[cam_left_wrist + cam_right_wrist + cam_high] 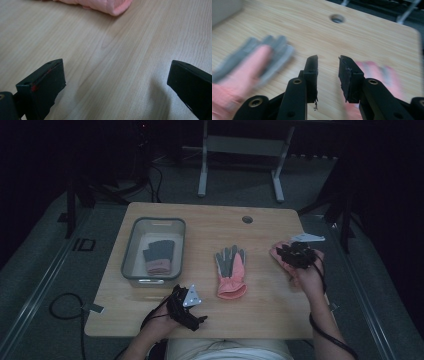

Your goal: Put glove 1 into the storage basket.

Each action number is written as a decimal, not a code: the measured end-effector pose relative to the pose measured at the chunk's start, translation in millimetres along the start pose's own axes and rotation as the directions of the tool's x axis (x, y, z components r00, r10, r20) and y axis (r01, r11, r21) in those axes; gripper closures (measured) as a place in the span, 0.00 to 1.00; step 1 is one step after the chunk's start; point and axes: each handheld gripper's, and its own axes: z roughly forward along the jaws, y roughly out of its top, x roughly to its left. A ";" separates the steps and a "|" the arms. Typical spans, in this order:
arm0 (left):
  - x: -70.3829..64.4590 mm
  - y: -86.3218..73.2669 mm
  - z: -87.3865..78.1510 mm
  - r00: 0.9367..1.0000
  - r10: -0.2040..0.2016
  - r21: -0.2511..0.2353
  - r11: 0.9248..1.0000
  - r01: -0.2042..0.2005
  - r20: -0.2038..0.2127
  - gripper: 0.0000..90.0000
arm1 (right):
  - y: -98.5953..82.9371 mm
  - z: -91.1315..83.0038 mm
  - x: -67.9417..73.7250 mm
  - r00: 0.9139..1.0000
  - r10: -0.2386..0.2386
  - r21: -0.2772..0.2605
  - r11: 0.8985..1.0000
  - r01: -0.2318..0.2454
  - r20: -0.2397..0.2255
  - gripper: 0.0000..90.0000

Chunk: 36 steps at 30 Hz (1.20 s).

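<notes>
Pink glove (pixel 231 272) lies between 2 parted grippers.

Both black claws, left claw (pixel 186 309) and right claw (pixel 296 254), carry grey three-cornered plates and trailing black cables.

Bin (pixel 131 251) sitting toward table's (pixel 260 305) left edge, one glove (pixel 159 256) lying inside it. Second glove (pixel 230 271) lying mid-table. Third glove (pixel 276 251) lying near right edge.
</notes>
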 end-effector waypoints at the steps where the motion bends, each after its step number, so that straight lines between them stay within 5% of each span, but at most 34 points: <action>1: 0.4 0.0 -0.5 1.000 -0.002 -0.002 1.000 0.002 0.002 0.01 | -3.0 -3.1 -10.6 1.000 -0.001 0.006 1.000 0.001 0.012 0.75; 3: 1.5 -0.5 -0.7 1.000 -0.002 0.000 1.000 0.002 0.001 0.01 | -9.1 -6.6 -31.3 0.999 -0.006 0.028 1.000 0.006 0.032 0.73; 10: 1.9 -1.7 -0.8 1.000 -0.006 0.007 1.000 0.006 0.003 0.01 | -21.1 5.4 -67.0 0.999 -0.011 0.103 0.995 0.007 0.046 0.67; 23: 1.0 -1.7 0.9 1.000 -0.003 0.014 1.000 0.003 0.007 0.01 | -50.8 44.6 -79.6 0.999 -0.036 0.243 0.969 0.033 0.008 0.56; 28: -0.6 -0.5 1.5 1.000 0.006 0.011 1.000 -0.006 0.011 0.01 | -60.8 50.8 -73.8 0.999 -0.045 0.227 0.973 0.038 0.026 0.65; 36: -2.4 1.2 0.5 1.000 0.016 -0.005 1.000 -0.016 -0.003 0.01 | -59.2 48.2 -75.6 0.998 0.055 0.226 0.972 -0.063 0.044 0.93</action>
